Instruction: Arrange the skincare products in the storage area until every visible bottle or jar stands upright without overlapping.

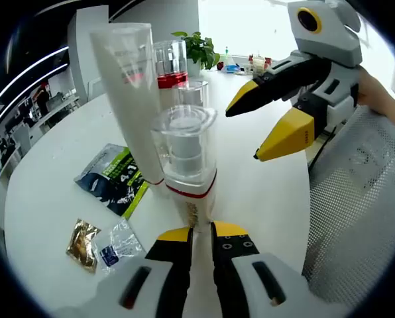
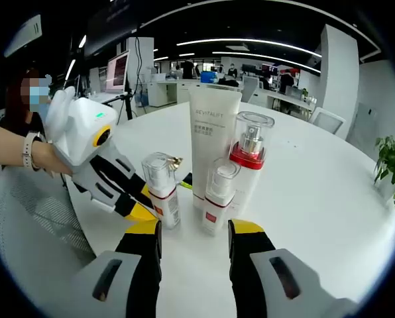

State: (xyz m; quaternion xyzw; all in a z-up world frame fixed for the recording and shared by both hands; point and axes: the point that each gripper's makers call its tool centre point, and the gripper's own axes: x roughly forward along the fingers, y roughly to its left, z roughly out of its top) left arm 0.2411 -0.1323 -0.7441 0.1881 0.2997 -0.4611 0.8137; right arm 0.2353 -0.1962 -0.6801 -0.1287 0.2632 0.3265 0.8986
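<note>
In the left gripper view I see my left gripper (image 1: 201, 233) at the bottom, its yellow-tipped jaws nearly together and clenched on the base of a small clear-capped pump bottle (image 1: 184, 162) with a red band; the bottle stands upright on the round white table (image 1: 45, 199); just behind it, touching or nearly so, rises a tall white tube (image 1: 132, 93), and behind that a taller red-collared bottle (image 1: 169, 63) and another clear-capped bottle (image 1: 191, 93); to the left lie a dark green sachet (image 1: 112, 177), a small clear packet (image 1: 118, 246) and a gold foil packet (image 1: 83, 244), all flat on the table; the right gripper (image 1: 267, 122) enters from the right, jaws apart and holding nothing; a potted plant (image 1: 201, 46) stands at the far edge.

In the right gripper view my right gripper (image 2: 194, 232) is released, jaws wide apart and empty, near the cluster; the white tube (image 2: 213, 146) stands upright in the middle, the red-collared bottle (image 2: 248, 156) at its right, a short pump bottle (image 2: 216, 195) in front; the left gripper (image 2: 134, 211) closes on the fourth bottle (image 2: 162, 189) at the left; a mesh chair (image 2: 32, 218) sits beside the table.
</note>
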